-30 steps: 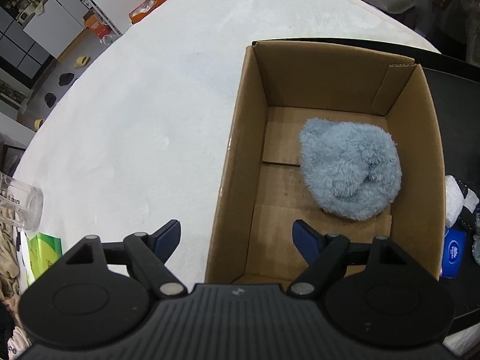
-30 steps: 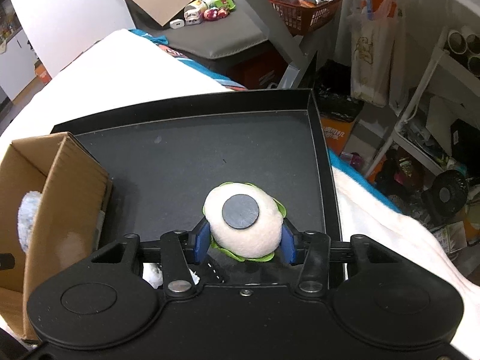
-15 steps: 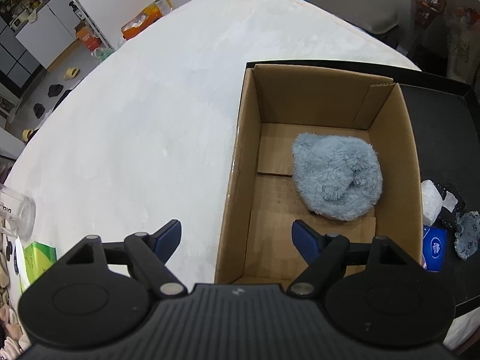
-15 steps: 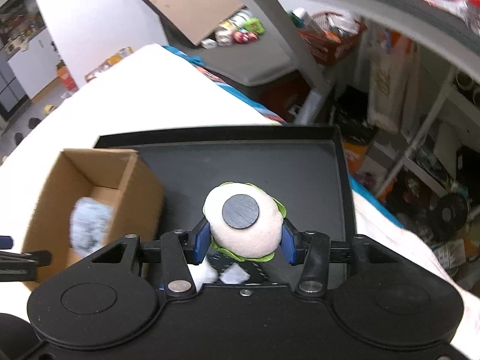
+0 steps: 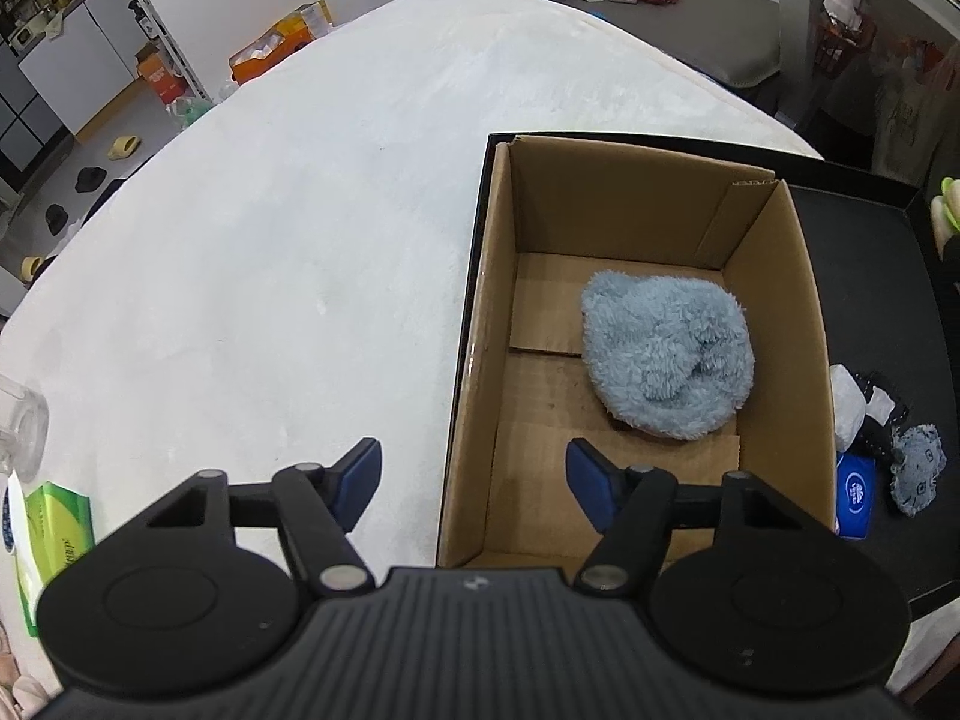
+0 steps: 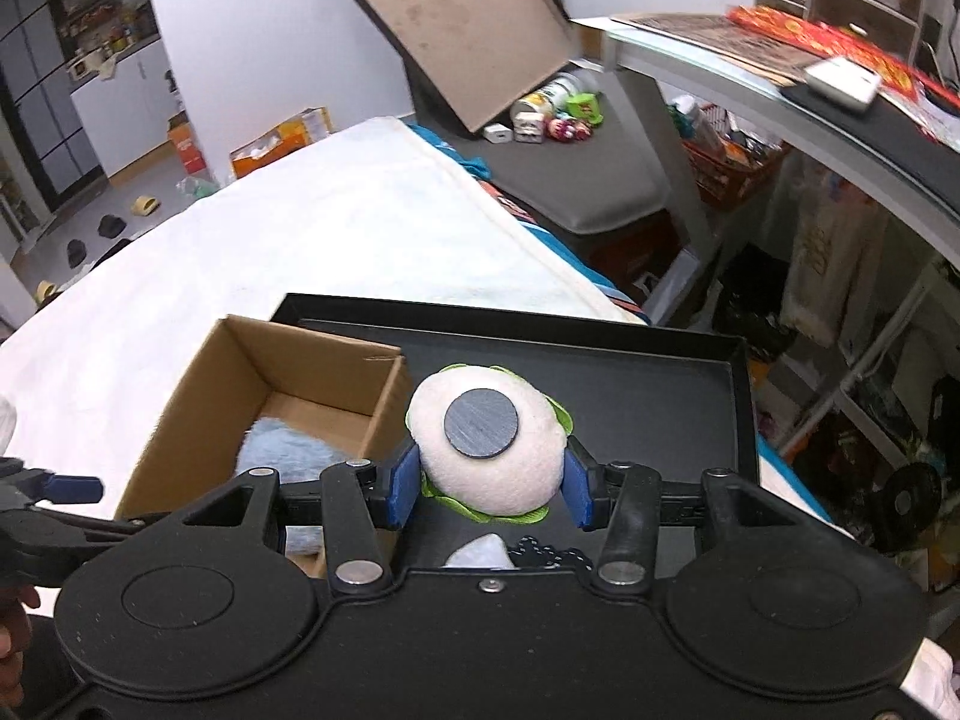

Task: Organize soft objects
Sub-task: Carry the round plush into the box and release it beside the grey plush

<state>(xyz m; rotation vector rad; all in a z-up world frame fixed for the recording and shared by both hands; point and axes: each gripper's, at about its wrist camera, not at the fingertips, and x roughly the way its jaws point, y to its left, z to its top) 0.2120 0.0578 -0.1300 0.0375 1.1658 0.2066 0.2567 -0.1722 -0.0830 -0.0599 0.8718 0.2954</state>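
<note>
An open brown cardboard box (image 5: pixel 630 324) stands at the left end of a shallow black plastic tray (image 6: pixel 636 372), and the tray lies on a white fuzzy blanket (image 5: pixel 288 228) spread over the bed. In the box, against its right wall, rests a fluffy pale-blue plush toy (image 5: pixel 666 360), rounded and shaggy. On the tray just right of the box lie a small blue tissue packet (image 5: pixel 855 495), a crumpled white piece (image 5: pixel 846 399), a dark spotted fabric piece (image 5: pixel 882 420) and a small grey-blue plush animal (image 5: pixel 918 468), close together and partly overlapping. A green-and-white packet (image 5: pixel 57 525) and a clear glass jar (image 5: pixel 21 429) sit at the blanket's left edge.

The left gripper (image 5: pixel 474 480) hovers over the near left wall of the box, which rises between its blue pads; its jaws have just been closing, yet they stand well apart with nothing held.

The right gripper (image 6: pixel 489 483) clamps a round white plush ball with a green frilled rim and a flat dark-grey disc on its face (image 6: pixel 486 441), both blue pads pressing its sides. The ball hangs above the tray, just right of the box. Beyond the bed stand a grey bench (image 6: pixel 576 180) with small toys and a tilted brown board (image 6: pixel 462 36).
</note>
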